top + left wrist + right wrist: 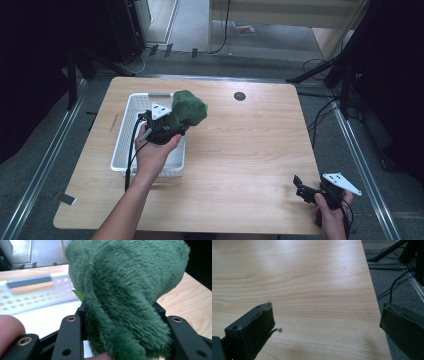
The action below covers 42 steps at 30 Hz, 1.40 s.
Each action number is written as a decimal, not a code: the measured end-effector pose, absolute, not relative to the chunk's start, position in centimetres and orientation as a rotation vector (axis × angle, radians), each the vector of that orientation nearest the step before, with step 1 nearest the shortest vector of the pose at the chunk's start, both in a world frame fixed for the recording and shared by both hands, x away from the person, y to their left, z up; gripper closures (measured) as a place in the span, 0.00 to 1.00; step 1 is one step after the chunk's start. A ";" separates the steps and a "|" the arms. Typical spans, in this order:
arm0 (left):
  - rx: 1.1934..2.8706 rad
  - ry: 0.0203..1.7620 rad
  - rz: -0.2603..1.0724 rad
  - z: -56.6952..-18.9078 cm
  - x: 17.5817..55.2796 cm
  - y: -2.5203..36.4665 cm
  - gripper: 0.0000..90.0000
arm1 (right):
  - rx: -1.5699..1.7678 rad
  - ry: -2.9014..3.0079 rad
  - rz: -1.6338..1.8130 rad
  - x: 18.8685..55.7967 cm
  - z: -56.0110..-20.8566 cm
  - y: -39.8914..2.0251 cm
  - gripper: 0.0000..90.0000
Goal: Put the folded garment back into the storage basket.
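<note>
A dark green plush toy (187,111) hangs over the right rim of a white perforated basket (125,132), held up off the table. My left gripper (167,126) is shut on it; in the left gripper view the green plush toy (125,290) bulges between the black jaws, with the white basket (32,293) behind it. My right gripper (302,189) rests at the table's near right corner, held by a hand. In the right gripper view the right gripper (327,326) stands open with bare wood between its padded jaws.
The wooden table (240,150) has a small dark round hole (240,96) near its far edge. Metal rails and cables (325,112) run along the floor to the right. Dark stands sit beyond the far corners.
</note>
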<state>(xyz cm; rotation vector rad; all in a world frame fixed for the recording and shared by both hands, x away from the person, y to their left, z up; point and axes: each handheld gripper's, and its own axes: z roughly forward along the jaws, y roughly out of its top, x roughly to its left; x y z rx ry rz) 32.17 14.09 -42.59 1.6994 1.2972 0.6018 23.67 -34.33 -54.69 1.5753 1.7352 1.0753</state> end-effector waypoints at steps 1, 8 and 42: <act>1.694 1.299 0.609 -42.6 32.1 14.5 0.60 | 1.576 1.735 1.075 23.7 -54.7 -34.3 0.00; 1.668 1.352 0.632 -43.3 32.2 16.8 0.60 | 1.577 1.735 1.072 23.7 -54.7 -34.3 0.00; 1.921 1.589 0.505 -49.3 36.7 20.6 0.44 | 1.577 1.734 1.071 23.7 -54.7 -34.3 0.00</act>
